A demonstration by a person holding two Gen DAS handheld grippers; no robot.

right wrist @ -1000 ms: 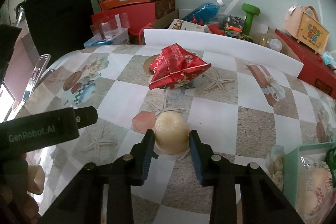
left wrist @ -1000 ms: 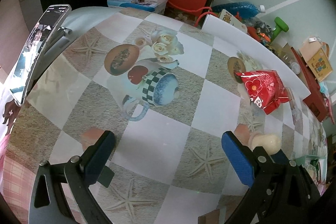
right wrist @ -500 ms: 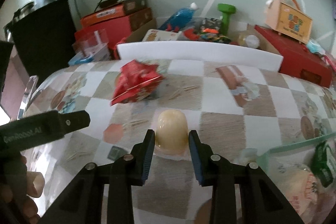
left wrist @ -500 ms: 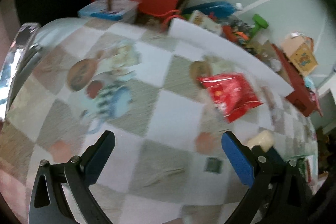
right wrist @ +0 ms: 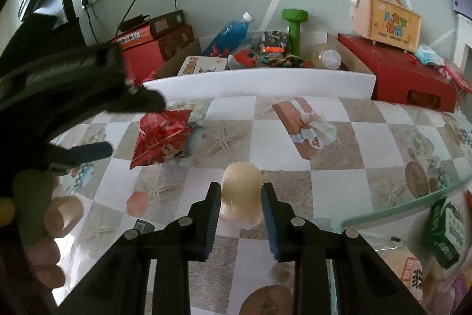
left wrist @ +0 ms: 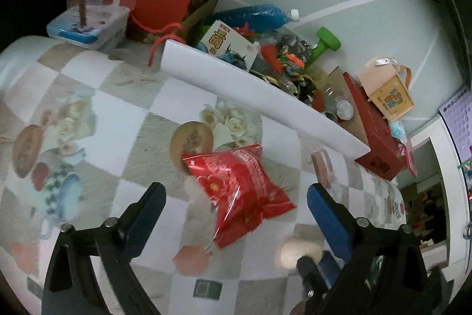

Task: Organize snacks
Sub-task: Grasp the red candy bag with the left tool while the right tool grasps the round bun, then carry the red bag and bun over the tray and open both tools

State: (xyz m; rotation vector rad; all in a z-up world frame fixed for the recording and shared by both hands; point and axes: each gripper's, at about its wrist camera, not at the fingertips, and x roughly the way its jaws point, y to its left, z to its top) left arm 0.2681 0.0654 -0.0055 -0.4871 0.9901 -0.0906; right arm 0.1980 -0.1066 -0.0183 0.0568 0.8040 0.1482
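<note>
A red snack bag (left wrist: 239, 191) lies on the checked tablecloth, between and just beyond my left gripper's (left wrist: 236, 202) open blue fingers; it also shows in the right wrist view (right wrist: 160, 135). My right gripper (right wrist: 240, 201) is shut on a cream-coloured wrapped bun (right wrist: 241, 192) and holds it above the table; the bun shows at lower right in the left wrist view (left wrist: 298, 253). A pale green tray (right wrist: 407, 204) with packaged snacks sits at the right edge.
A white board (right wrist: 259, 84) stands along the table's back edge. Behind it are red boxes (right wrist: 395, 73), a blue bottle (right wrist: 233, 34), a green dumbbell (right wrist: 293, 25) and toys. The left gripper's body (right wrist: 59, 84) fills the left of the right wrist view.
My left gripper has swung right and forward, so the red bag now lies between its fingers. My right gripper has lifted the bun and carried it right toward the green tray.
</note>
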